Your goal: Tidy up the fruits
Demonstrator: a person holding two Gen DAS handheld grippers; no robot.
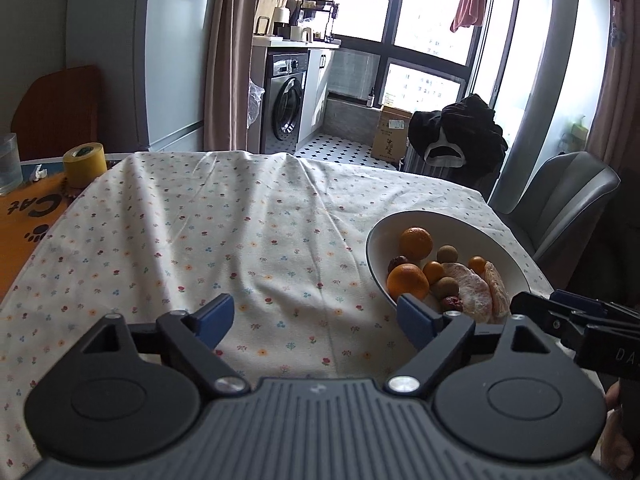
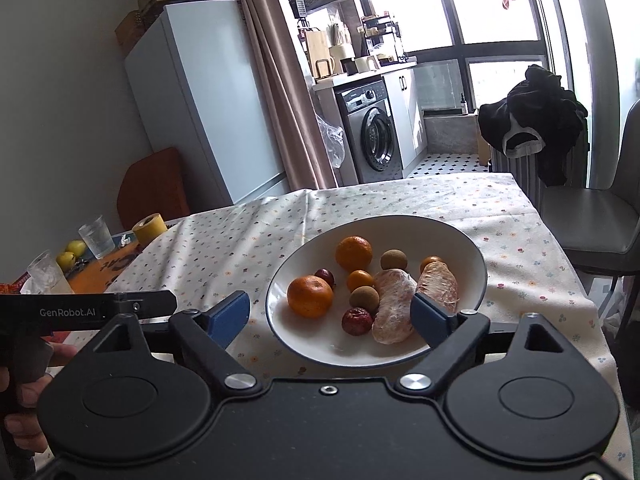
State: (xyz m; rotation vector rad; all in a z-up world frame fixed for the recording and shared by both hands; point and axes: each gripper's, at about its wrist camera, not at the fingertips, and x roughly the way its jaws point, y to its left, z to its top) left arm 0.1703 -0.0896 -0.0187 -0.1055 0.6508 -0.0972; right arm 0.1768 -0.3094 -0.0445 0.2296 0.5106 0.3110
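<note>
Both tools, left (image 1: 316, 326) and right (image 2: 332, 318), gape empty; bowl's (image 2: 460, 236) near rim seemingly hidden.

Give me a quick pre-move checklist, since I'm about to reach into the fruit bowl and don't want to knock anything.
1. Left gripper open and empty: ok.
2. Right gripper open and empty: ok.
3. Bowl flat on the tablecloth: ok.
4. All fruit inside the bowl, none on the cloth: ok.
5. Peeled segments free of the right gripper: cannot tell; one fingertip overlaps them.
6. Where the fruit should go: cannot tell.
</note>
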